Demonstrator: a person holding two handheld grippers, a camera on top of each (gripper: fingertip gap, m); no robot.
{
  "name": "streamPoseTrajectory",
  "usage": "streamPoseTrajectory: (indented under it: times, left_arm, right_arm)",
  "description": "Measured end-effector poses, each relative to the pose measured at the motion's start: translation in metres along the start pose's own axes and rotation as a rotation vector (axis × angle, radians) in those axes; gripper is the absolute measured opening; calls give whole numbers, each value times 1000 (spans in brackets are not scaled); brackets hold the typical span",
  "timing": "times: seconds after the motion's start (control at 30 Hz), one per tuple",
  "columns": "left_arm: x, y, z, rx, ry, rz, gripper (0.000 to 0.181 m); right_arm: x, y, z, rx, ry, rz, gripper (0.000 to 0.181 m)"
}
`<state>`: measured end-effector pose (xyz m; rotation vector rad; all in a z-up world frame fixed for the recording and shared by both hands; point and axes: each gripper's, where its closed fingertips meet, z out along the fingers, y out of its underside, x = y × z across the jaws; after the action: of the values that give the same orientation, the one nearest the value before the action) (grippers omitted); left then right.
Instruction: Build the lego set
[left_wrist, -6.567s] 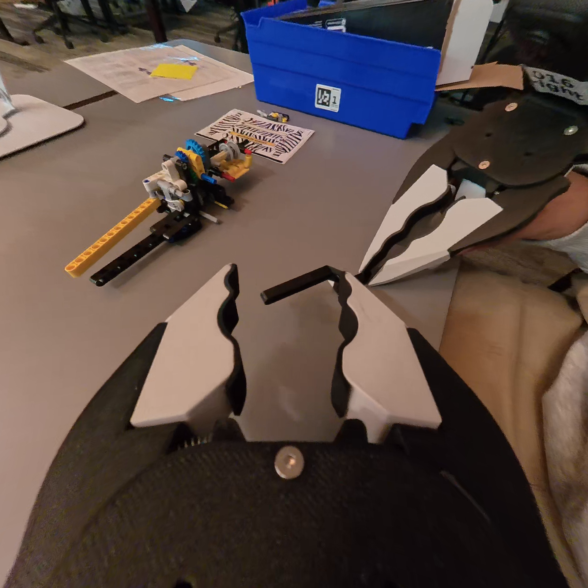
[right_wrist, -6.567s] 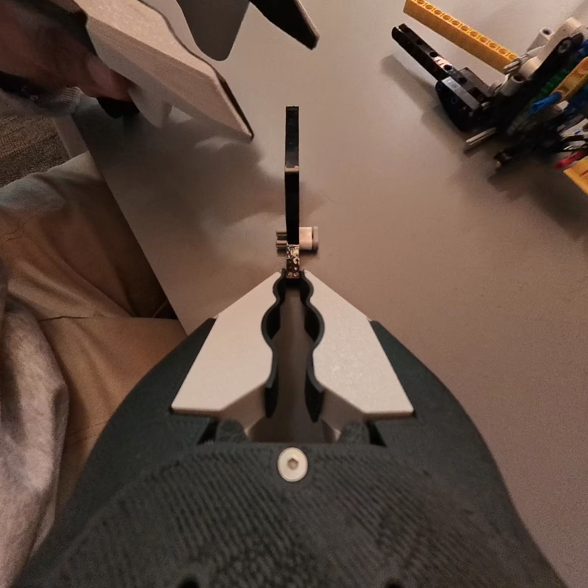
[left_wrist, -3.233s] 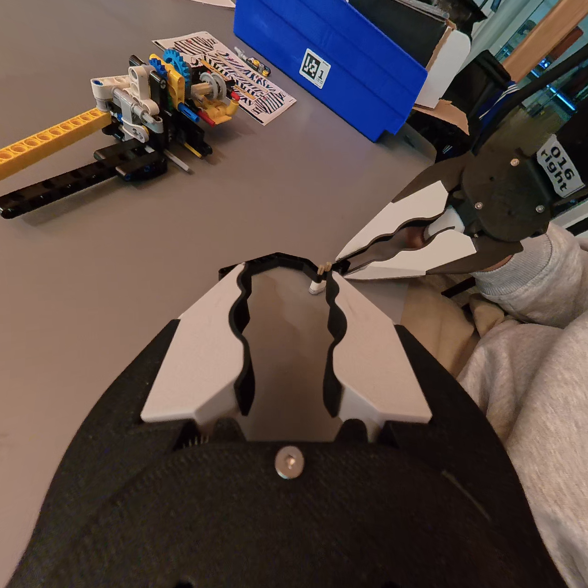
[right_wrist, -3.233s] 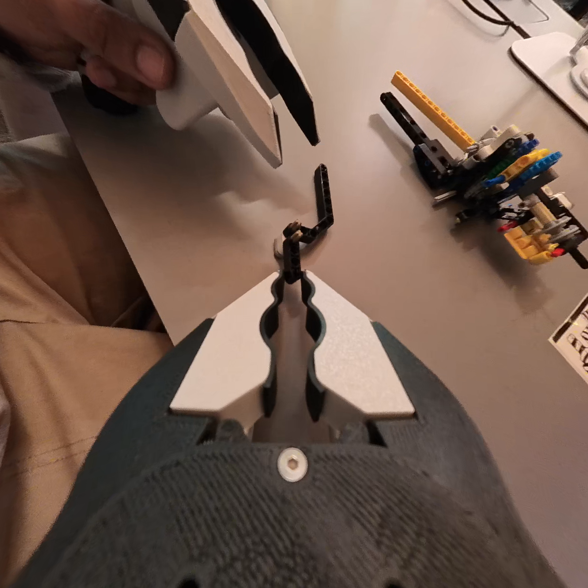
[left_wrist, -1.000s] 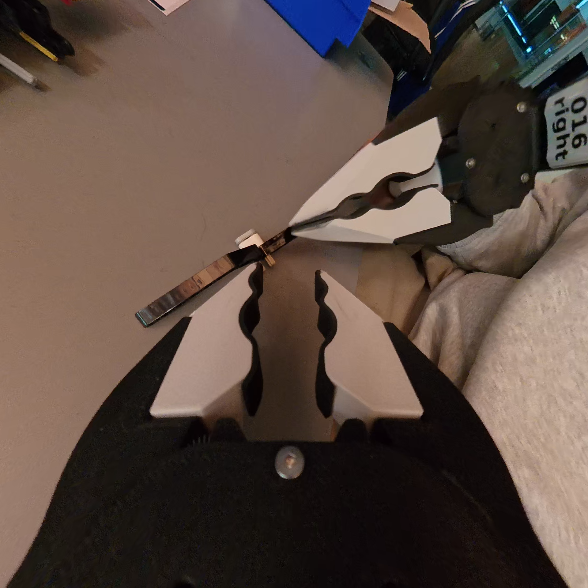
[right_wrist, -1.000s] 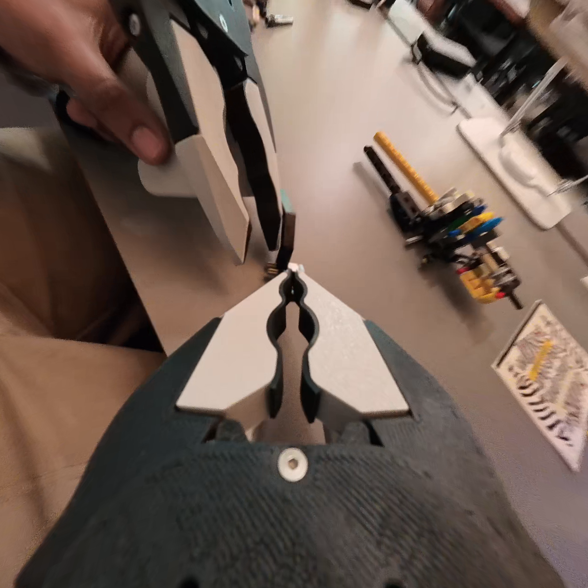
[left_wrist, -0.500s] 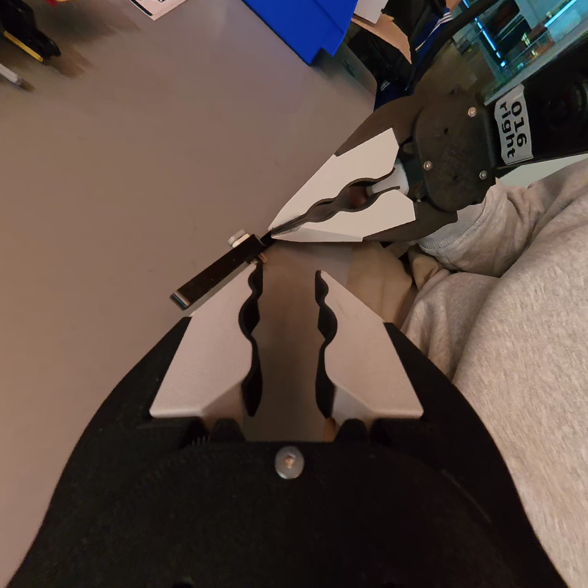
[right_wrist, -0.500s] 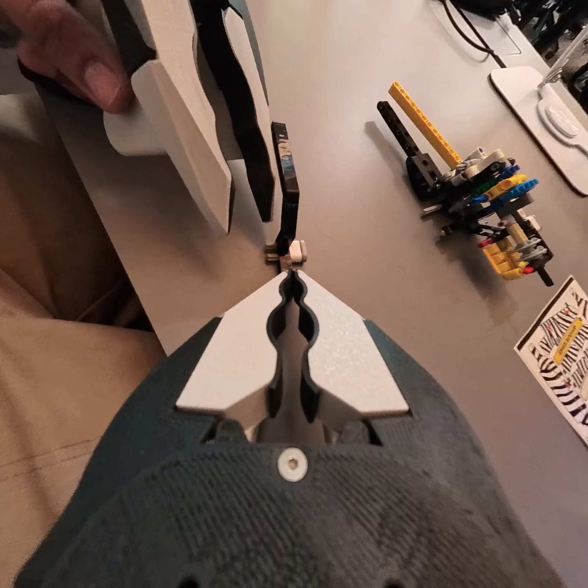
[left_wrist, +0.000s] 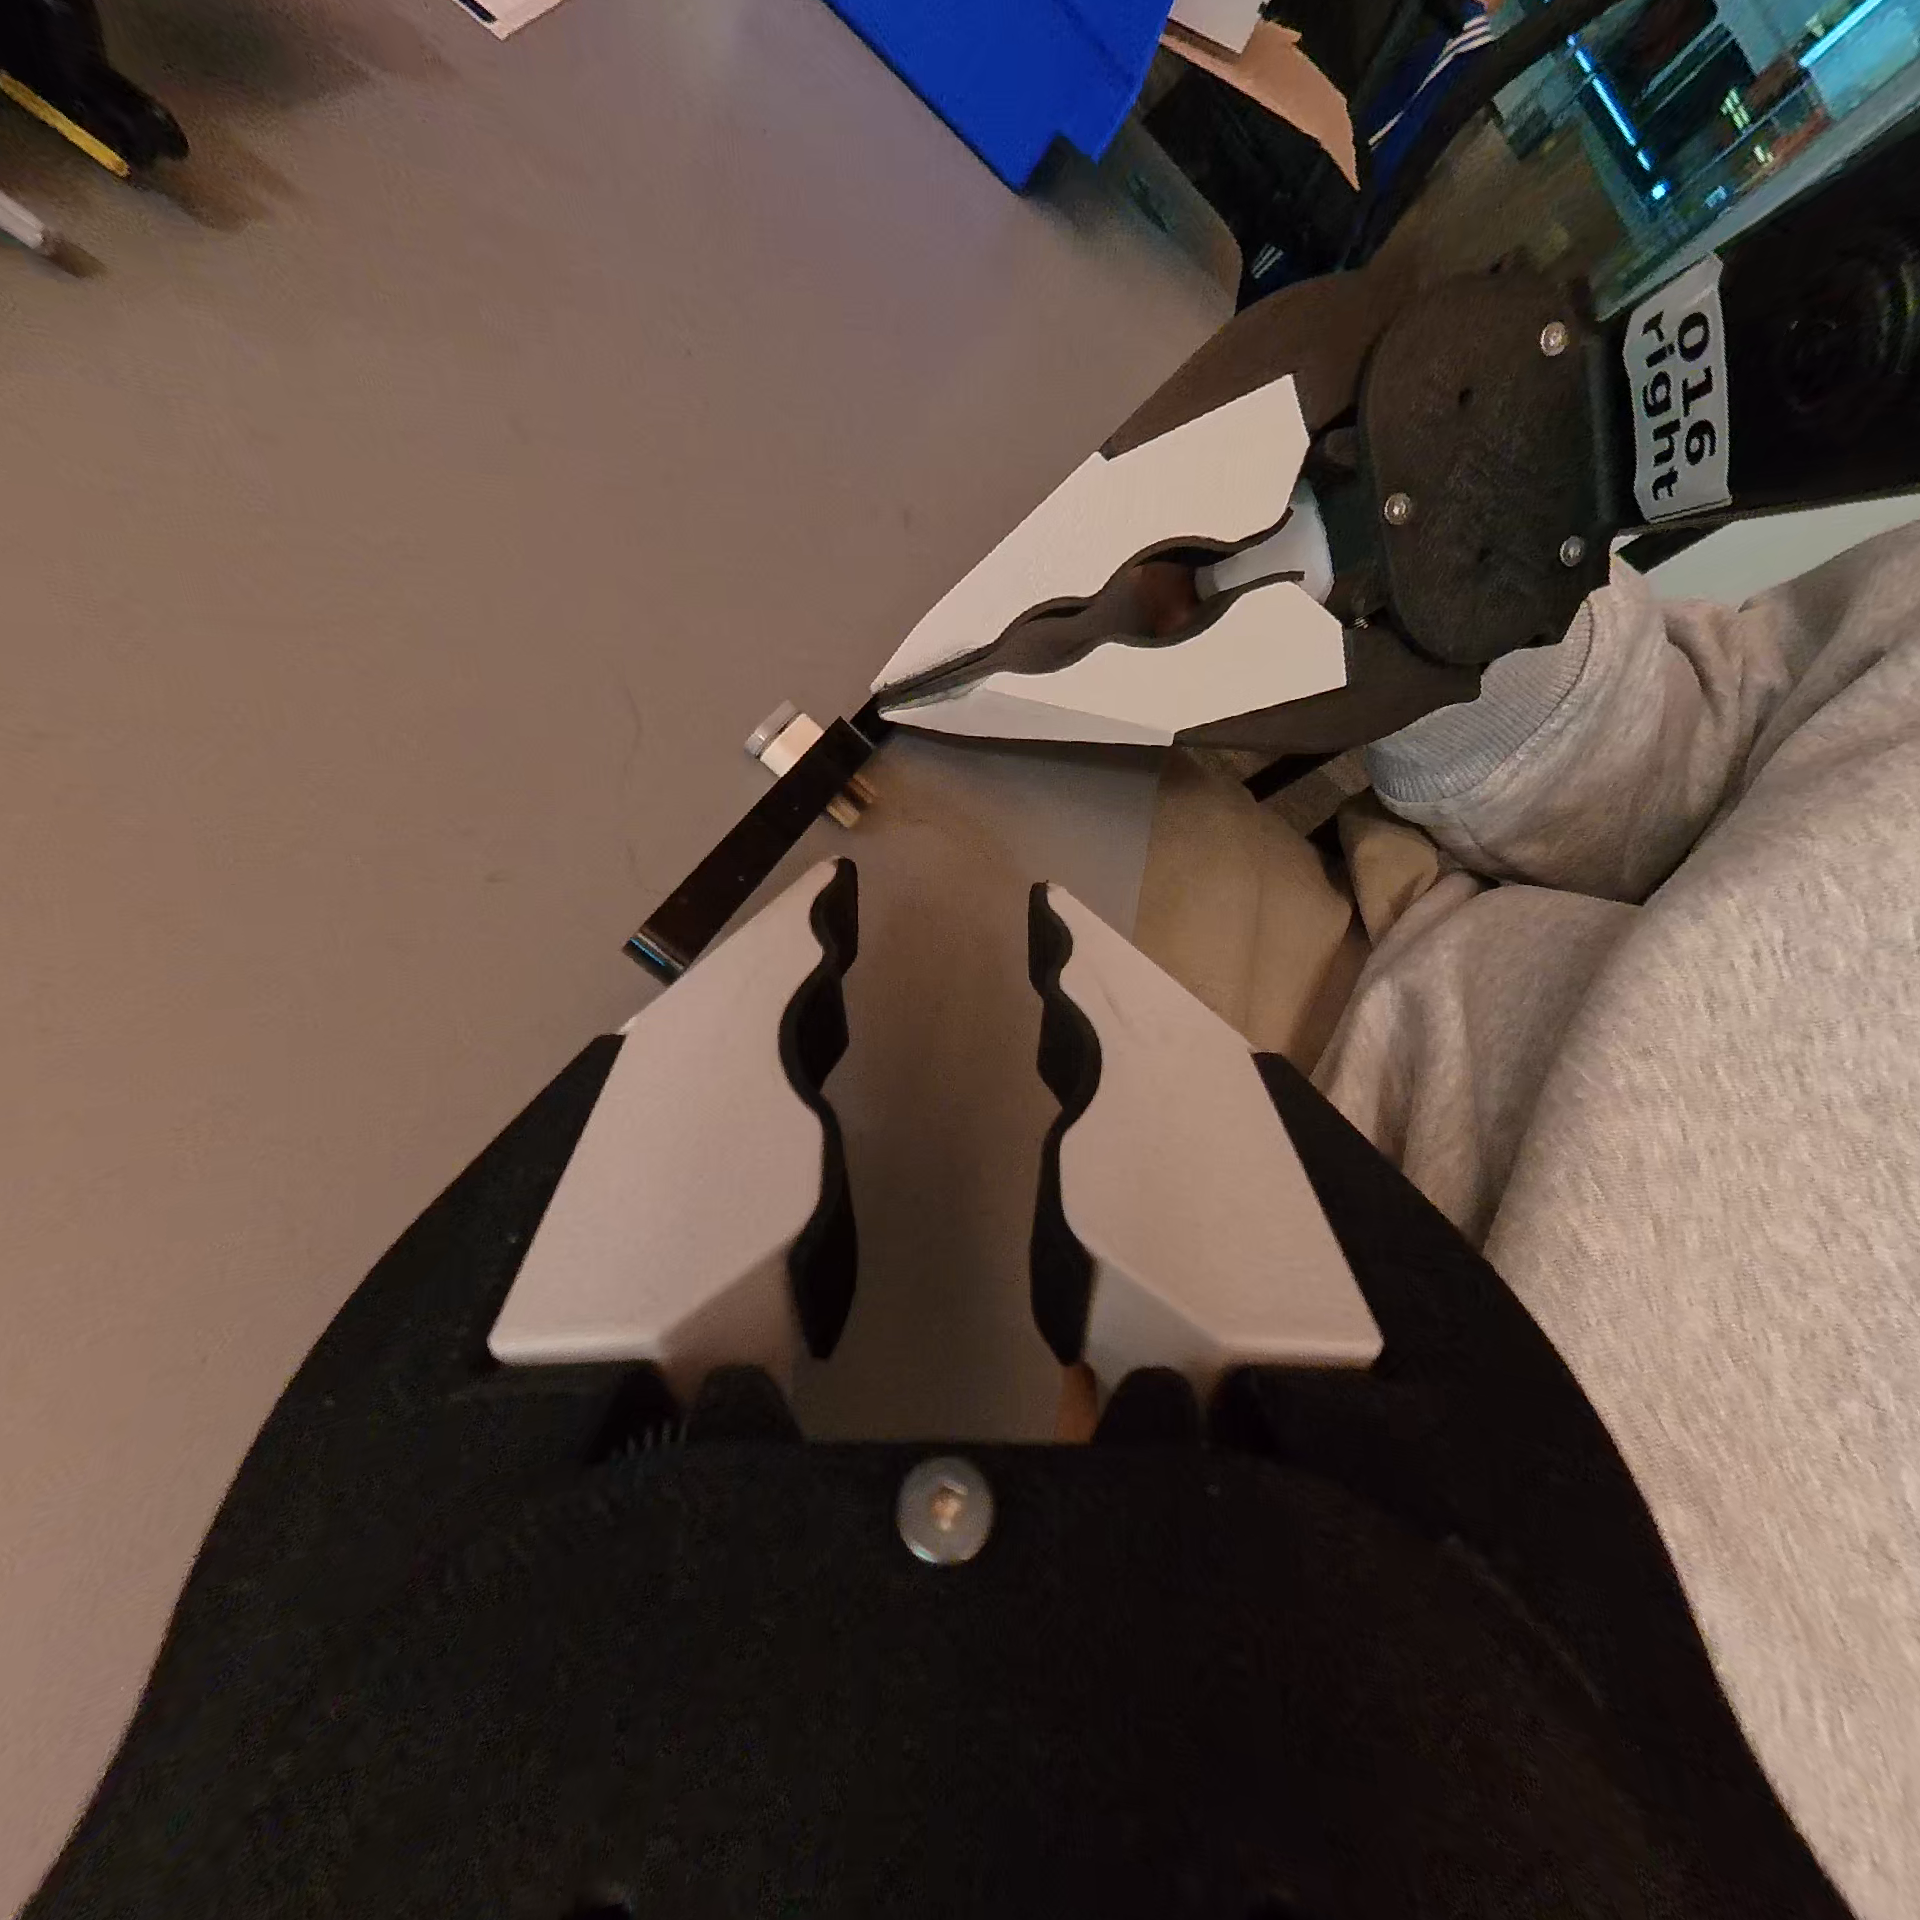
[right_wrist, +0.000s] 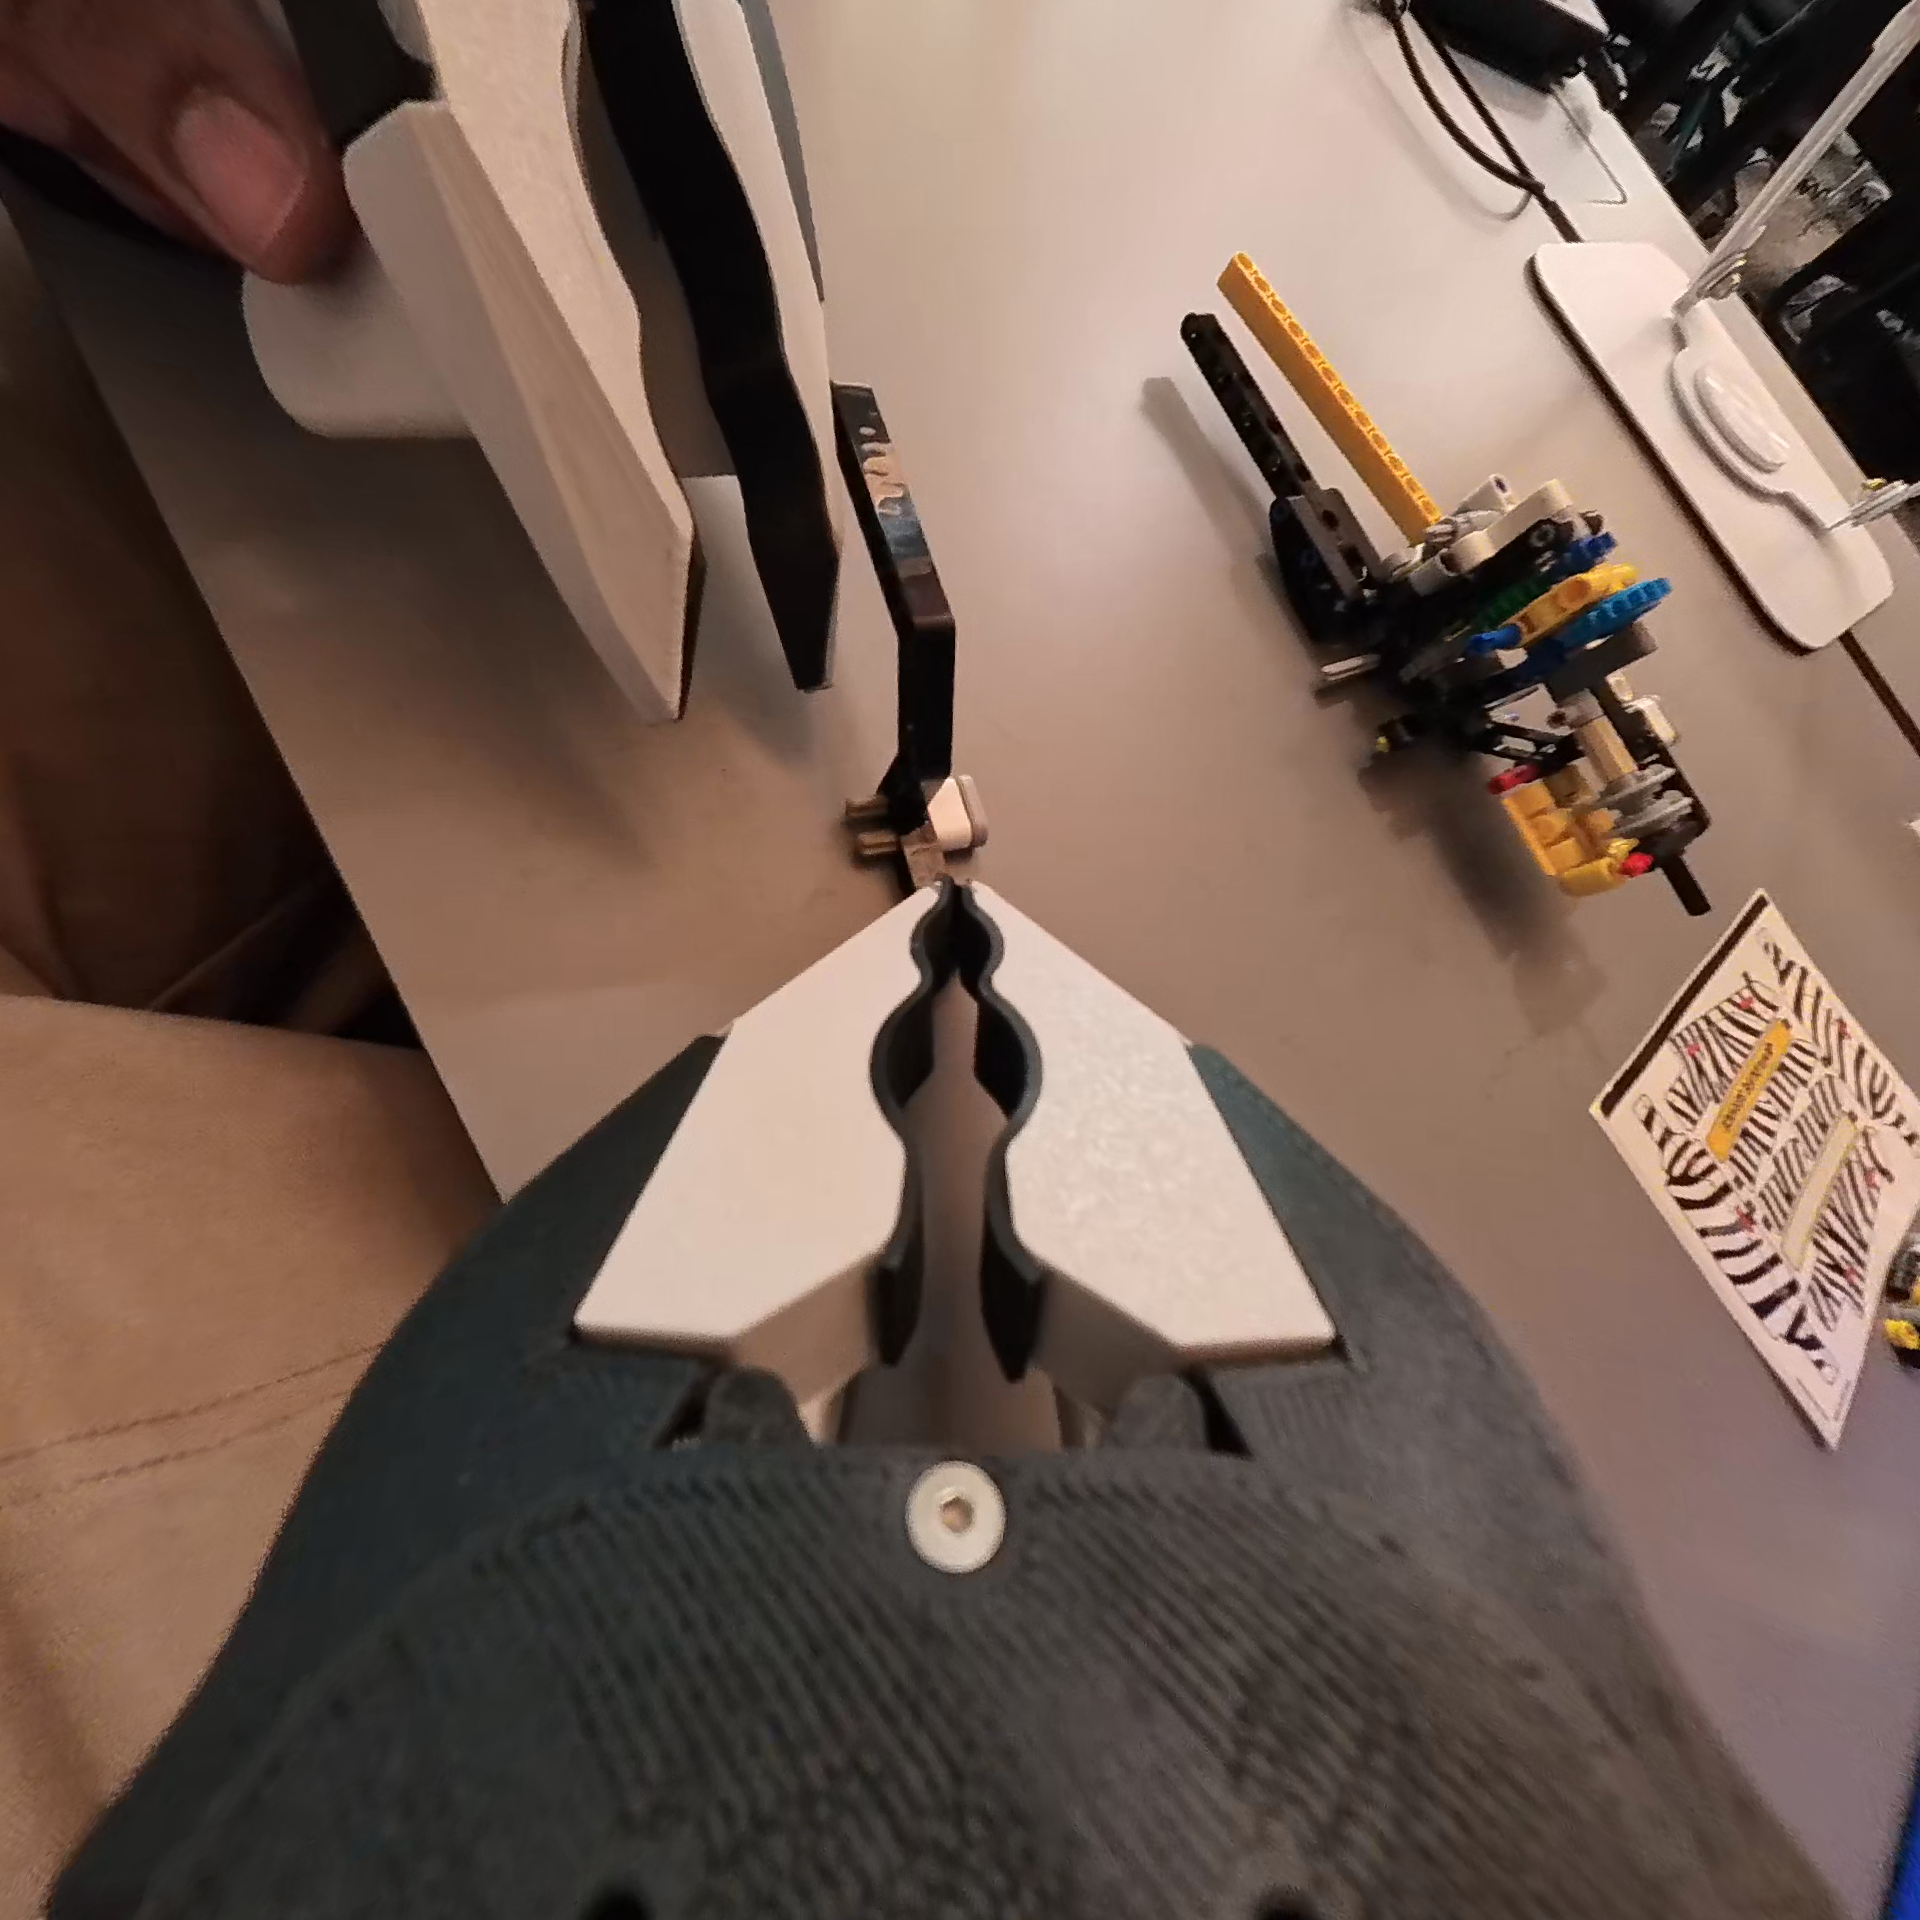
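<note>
Fingers first: the right gripper (right_wrist: 948, 888) has its two pressed together on the near end of a bent black liftarm (right_wrist: 914, 592), pinching it at the very tips, while the left gripper (left_wrist: 940, 894) has its fingers (left_wrist: 727, 1039) spread with nothing between them. Taking the grey table (right_wrist: 1143, 260) as the landmark, the biggest built thing on it is the partly assembled model (right_wrist: 1496, 623), lying well out from the near edge with a yellow beam (right_wrist: 1325, 390) and a black beam (right_wrist: 1242, 416) running side by side from one end and a cluster of blue, yellow, green and white gears and connectors at the other. I'd judge that the core mechanism is done, but the set is far from finished.

Just beyond it on the table lies a zebra-striped sticker sheet (right_wrist: 1766, 1143), seemingly unused, so decorating looks to be still ahead. Close to the table's near edge is the black liftarm, held up off the surface, the open left gripper just beside its free end. Smallest of all, a white connector (right_wrist: 956, 816) and a tan pin (right_wrist: 868, 826) sit through the liftarm near the pinched end, so this little sub-piece appears pinned. Joining it to the model remains.
</note>
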<state>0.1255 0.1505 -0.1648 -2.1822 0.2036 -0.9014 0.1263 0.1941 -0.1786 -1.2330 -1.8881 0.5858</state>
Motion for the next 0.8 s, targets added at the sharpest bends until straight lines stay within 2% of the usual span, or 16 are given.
streamPoseTrajectory:
  times: [0.8]
  left_arm:
    - [1,1,1,-7,-2,9,31]
  right_arm:
    - [8,3,1,-11,61,-36,0]
